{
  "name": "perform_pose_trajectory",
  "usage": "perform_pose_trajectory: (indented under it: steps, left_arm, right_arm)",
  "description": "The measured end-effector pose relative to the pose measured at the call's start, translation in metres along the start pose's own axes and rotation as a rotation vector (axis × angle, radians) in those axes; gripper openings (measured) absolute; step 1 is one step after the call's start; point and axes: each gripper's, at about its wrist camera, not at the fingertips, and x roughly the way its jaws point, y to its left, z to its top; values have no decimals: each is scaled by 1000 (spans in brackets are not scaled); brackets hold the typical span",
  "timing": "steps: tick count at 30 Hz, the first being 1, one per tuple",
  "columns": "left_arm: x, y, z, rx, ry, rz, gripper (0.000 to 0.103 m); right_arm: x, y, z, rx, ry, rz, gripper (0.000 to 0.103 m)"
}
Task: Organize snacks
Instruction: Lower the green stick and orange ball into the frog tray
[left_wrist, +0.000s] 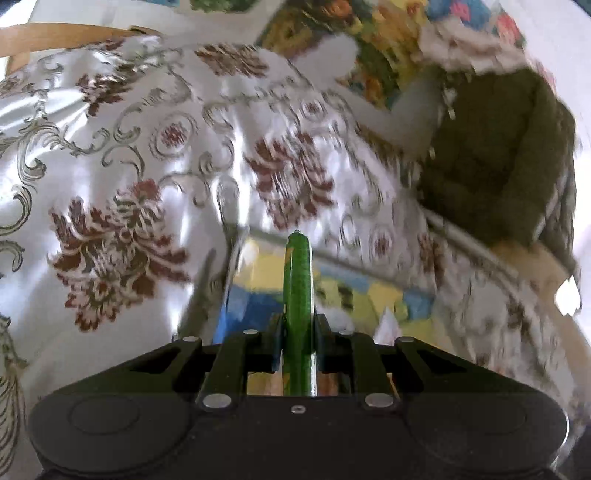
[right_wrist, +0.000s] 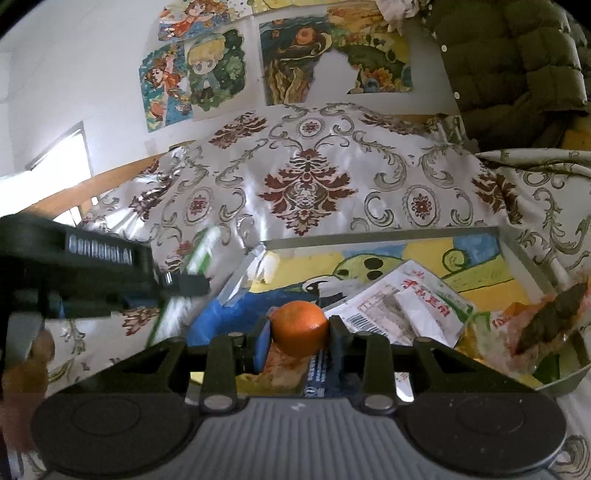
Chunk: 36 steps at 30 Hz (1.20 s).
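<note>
Your right tongs (right_wrist: 300, 334) are squeezed shut on a small orange (right_wrist: 300, 328), one pad at 3 o'clock on it and one at 9 o'clock; it hangs over the tray (right_wrist: 369, 236) with the painted bottom, near the edge closest to you; the orange is round and a bit soft, so I think it could roll or squash; hold it across its fat middle, gently. Your left tongs (left_wrist: 297, 325) are pinched shut on a thin green packet (left_wrist: 298, 280) that stands up toward 12 o'clock; it looks light and flat and maybe slippery, so keep the grip low down where it is now. In the right view the left tongs sit at 9 o'clock, just beside the tray's left wall. At 3 o'clock from the orange lies a white packet (right_wrist: 402, 306) with red writing inside the tray; farther toward 3 o'clock is a brown snack (right_wrist: 546, 317) in clear wrap, which may crinkle. The tray rests on the surface under a flowery cloth (right_wrist: 306, 177).
</note>
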Motion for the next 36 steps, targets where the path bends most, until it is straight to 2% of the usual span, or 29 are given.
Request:
perform_pose_trajectory:
  steps: [5,16,22,24,27,29,33,35,36]
  left_arm:
    - [10,2,1,35,-47,11,18]
    - [35,10,-15,44,32,43,19]
    - [43,14,-20,28,74,52,19]
    - [44,14,-21,38,83,67,20]
    - [41,14,-20,40,76,61,26]
    - [38,14,-17,29,72,49,42]
    - [24,10,-13,23,39,50,56]
    - [13,7,-10,29,7,58,70]
    - [7,5,-9,36,-11,65,73]
  right_arm:
    - [9,-1,-2,-7,5,-17,37]
    - [22,21,-15,-107,39,-1,37]
    - [24,18,-17,-99,69,-10,38]
    - [23,18,-17,-101,67,-9,42]
    - [19,19,-15,-105,54,-2,45]
    - [16,21,-14,-122,41,-11,45]
    - [6,23,-9,-122,10,-17,48]
    - [-1,22,-5,-113,-13,-18,52]
    - [-5,21,-3,-110,-25,-21,56]
